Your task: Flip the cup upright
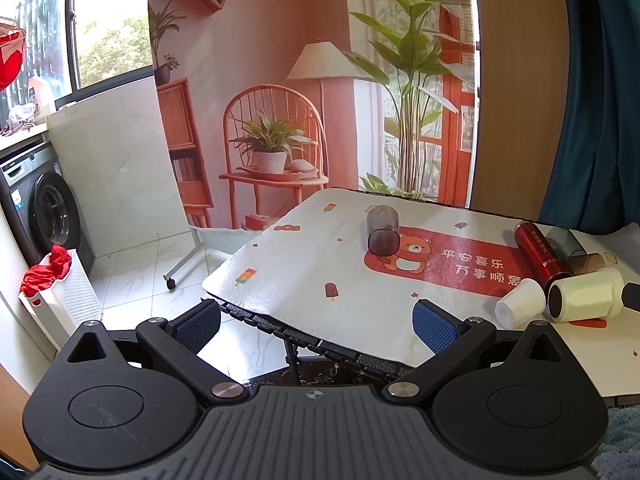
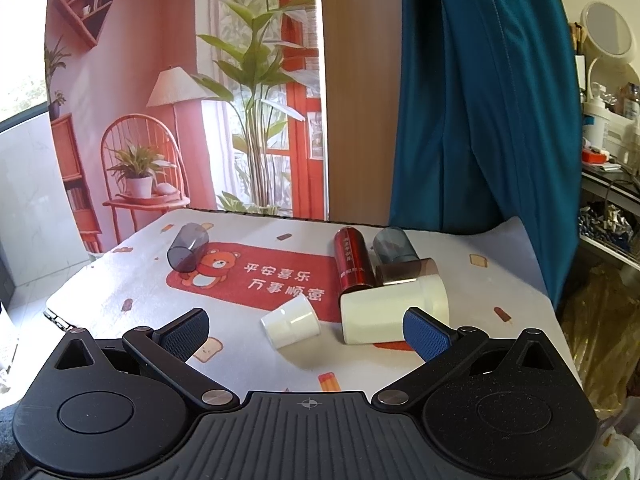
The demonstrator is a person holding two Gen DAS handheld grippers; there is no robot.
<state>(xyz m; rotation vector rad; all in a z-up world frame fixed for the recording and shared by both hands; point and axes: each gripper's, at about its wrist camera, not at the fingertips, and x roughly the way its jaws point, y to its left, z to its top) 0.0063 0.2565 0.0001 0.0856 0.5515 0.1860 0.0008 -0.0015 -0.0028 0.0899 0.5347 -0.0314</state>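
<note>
Scene: a table (image 2: pixel 516 264) under a printed cloth carries six vessels, all lying on their sides; none is upright yet.
Nearest cup: the small white cup (image 2: pixel 291 321) lies just ahead of your right gripper (image 2: pixel 306 330), mouth pointing away to the upper right, base toward you. The left view shows it at (image 1: pixel 519 306).
Neighbours: the large cream cup (image 2: pixel 394 309) lies just beside it to the right; behind that cluster the red bottle (image 2: pixel 353 262), the grey-blue tumbler (image 2: pixel 394 245) and the brown tumbler (image 2: pixel 406 271), packed close together.
Outlier: the smoky purple tumbler (image 2: pixel 188 253) lies alone at the far left, by the bear print.
Right gripper: wide open, nothing between the blue pads (image 2: pixel 426 334); it hovers short of the small white cup.
Left gripper (image 1: pixel 316 326): equally wide open and empty, held off the table's near-left corner.
Handling, judged: the small white cup looks light, thin-walled and glossy, so it probably slides or rolls if you nudge it, and may flex under a hard squeeze.
Grasp, judged: take it across the body near the middle, pads on opposite walls, with gentle pressure; then rotate your wrist to bring the mouth up.
Caution: the large cream cup is close enough that your right finger may bump it.
</note>
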